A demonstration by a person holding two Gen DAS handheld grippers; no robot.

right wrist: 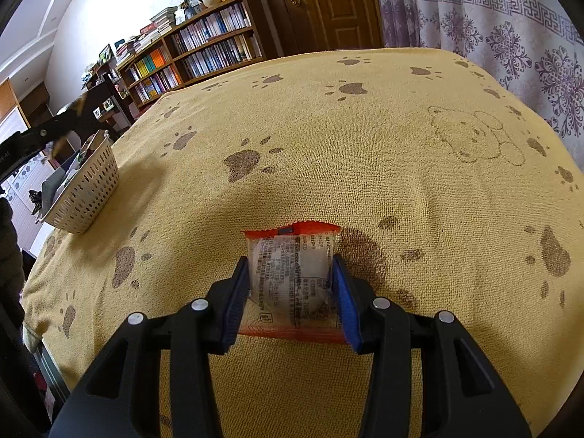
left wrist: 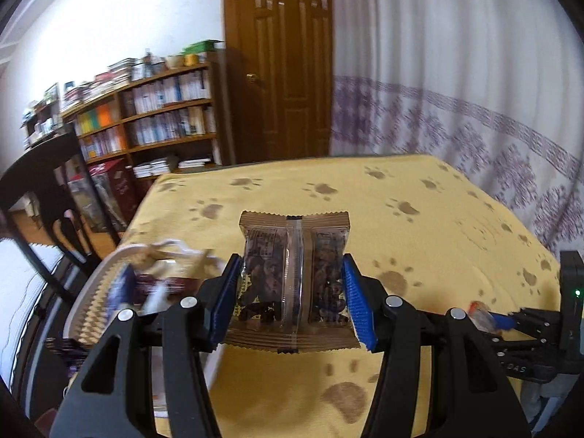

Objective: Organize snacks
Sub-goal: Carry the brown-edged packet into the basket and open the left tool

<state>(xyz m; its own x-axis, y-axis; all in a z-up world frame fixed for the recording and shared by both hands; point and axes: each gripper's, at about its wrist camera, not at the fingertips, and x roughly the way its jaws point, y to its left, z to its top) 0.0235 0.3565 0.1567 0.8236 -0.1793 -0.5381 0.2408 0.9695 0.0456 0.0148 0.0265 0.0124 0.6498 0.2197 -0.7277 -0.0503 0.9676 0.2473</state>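
Note:
My left gripper [left wrist: 292, 284] is shut on a brown snack packet [left wrist: 294, 281] with a clear window that shows dark pieces, held above the table beside a white perforated basket [left wrist: 91, 299]. The basket holds several wrapped snacks. My right gripper [right wrist: 290, 288] is shut on an orange-edged clear snack packet [right wrist: 292, 277] low over the yellow paw-print tablecloth [right wrist: 365, 146]. The same basket [right wrist: 85, 189] stands at the table's left edge in the right wrist view. The right gripper with its orange packet [left wrist: 481, 314] shows at the right of the left wrist view.
A dark wooden chair [left wrist: 40, 197] stands left of the table. A bookshelf [left wrist: 157, 116] and a brown door [left wrist: 281, 62] are behind it. A patterned curtain [right wrist: 511, 36] hangs along the right side. The tablecloth's middle and far part lie bare.

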